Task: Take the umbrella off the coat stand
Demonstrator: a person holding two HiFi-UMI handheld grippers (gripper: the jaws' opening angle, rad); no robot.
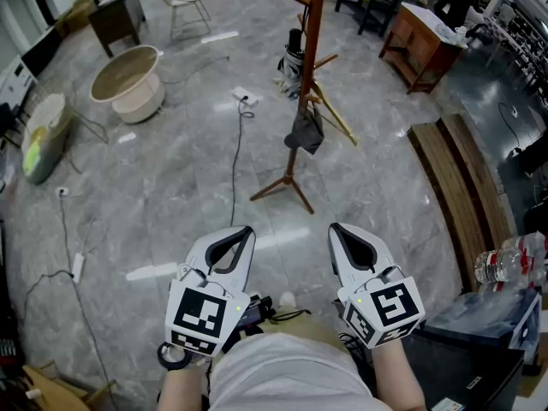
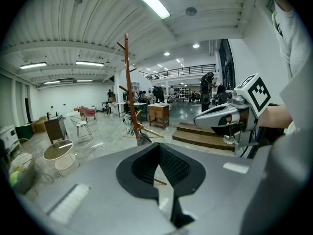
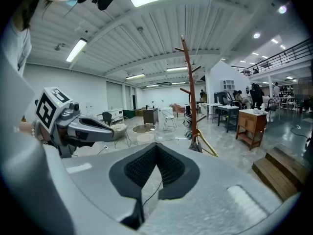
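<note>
The left gripper [image 1: 246,230] and the right gripper [image 1: 335,229] are held side by side, a little apart, pointing forward and slightly downward, each with jaws closed on nothing.

No words, brands or numbers can be read. Only black-and-white square markers [image 1: 201,312] show, on the cubes of the left tool [image 1: 247,229] and the right tool [image 1: 333,228].

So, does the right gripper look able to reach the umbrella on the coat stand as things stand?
Probably not yet. The right gripper is shut and empty, and the umbrella hangs on the coat stand some way ahead. The floor between looks free, so stepping closer should do.
</note>
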